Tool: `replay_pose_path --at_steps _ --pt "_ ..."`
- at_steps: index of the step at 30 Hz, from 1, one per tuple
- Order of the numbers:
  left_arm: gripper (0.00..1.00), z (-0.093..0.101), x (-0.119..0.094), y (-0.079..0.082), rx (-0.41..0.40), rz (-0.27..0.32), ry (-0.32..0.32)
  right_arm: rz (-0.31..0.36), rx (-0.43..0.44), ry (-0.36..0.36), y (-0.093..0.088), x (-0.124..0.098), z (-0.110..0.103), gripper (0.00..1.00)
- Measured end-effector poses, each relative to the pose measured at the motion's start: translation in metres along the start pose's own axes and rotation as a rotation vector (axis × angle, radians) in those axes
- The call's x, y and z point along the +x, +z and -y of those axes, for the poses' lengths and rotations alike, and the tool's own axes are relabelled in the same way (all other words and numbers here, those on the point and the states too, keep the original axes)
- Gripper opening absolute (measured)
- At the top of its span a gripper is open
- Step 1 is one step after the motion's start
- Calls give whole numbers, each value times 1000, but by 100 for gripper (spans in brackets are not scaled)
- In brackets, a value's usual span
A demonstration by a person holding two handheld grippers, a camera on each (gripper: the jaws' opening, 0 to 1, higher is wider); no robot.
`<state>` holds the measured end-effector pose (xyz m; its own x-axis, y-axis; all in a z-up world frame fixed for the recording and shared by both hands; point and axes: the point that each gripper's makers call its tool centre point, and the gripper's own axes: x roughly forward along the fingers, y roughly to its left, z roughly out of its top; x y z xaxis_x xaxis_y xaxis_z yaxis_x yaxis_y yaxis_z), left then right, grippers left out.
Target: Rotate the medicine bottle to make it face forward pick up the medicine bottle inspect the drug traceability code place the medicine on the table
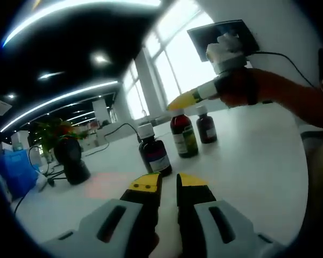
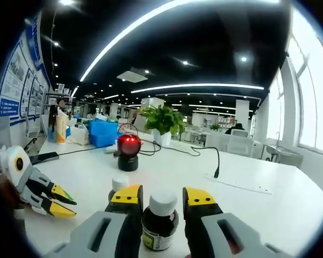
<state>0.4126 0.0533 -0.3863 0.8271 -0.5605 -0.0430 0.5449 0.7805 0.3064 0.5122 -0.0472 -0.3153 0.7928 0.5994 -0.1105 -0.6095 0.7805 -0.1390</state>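
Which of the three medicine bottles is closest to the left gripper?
The dark bottle with the white cap, standing just beyond the left gripper; the other two bottles stand farther back.

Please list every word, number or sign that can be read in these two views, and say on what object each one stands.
No text can be read.
Labels on the three medicine bottles on the table: too blurred.
Label on the bottle between the right gripper jaws: too small and blurred.
Blue wall posters: print too small.

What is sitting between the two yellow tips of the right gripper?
A dark medicine bottle with a white cap stands upright between the tips of the right gripper, seen in the right gripper view. Whether the jaws touch it, I cannot tell.
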Motion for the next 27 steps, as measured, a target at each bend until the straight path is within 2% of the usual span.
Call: replay_pose_path --at_steps 8,16,27 --pt "3 -1 0 0 -2 0 3 -38 -10 -12 -13 5 0 23" --pt "3 -1 0 0 6 -4 5 -39 11 -16 -14 6 1 18" --pt "3 -1 0 -1 -1 -6 6 -37 0 -19 -13 5 0 18"
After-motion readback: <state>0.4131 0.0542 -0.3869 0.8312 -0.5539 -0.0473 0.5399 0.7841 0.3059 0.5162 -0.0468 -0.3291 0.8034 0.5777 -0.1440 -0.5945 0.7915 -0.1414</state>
